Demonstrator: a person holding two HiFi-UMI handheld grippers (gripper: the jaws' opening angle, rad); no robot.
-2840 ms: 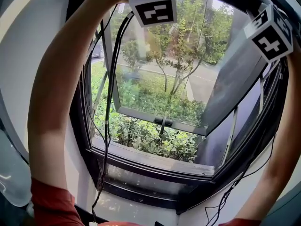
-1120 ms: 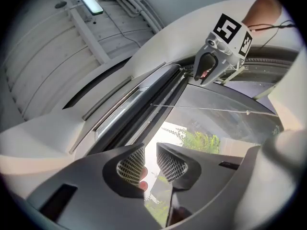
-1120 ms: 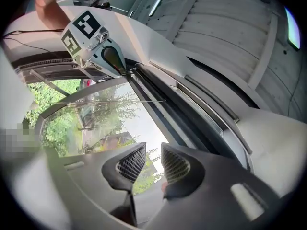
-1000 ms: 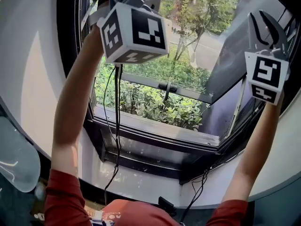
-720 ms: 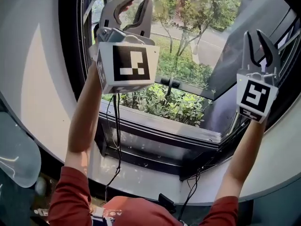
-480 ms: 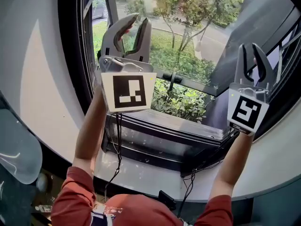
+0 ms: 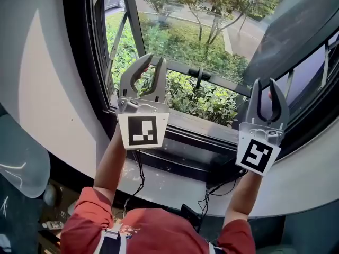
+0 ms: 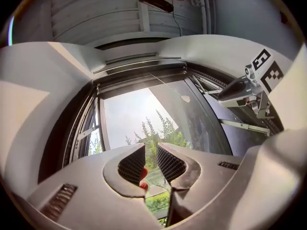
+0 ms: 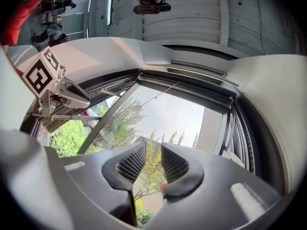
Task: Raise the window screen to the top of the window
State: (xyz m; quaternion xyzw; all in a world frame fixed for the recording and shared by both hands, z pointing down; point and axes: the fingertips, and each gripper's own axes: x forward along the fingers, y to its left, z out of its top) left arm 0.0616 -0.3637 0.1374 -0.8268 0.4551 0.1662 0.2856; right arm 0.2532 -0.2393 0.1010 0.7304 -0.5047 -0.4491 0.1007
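My left gripper (image 7: pixel 152 61) and right gripper (image 7: pixel 264 83) are both held up in front of the window sill (image 7: pixel 196 125), jaws open and nothing between them. In the left gripper view the left gripper (image 8: pixel 150 150) points up at the window's top, where a slim rail (image 8: pixel 144 59) lies along the upper frame. The right gripper (image 9: pixel 153 150) looks up at the same rail (image 9: pixel 192 71). A thin pull cord (image 8: pixel 165 86) hangs from the top. No screen mesh shows across the opening.
The glass pane (image 7: pixel 286 30) is swung outward at the right, its handle (image 7: pixel 199 73) at the bottom edge. Bushes (image 7: pixel 212 102) and a road lie outside. Black cables (image 7: pixel 212 192) hang under the sill. A curved white wall (image 7: pixel 47 89) flanks the frame.
Both grippers have come down from the top of the window to sill height, rolling as they sank. The jaws keep the same gap. The head view has tilted downward.
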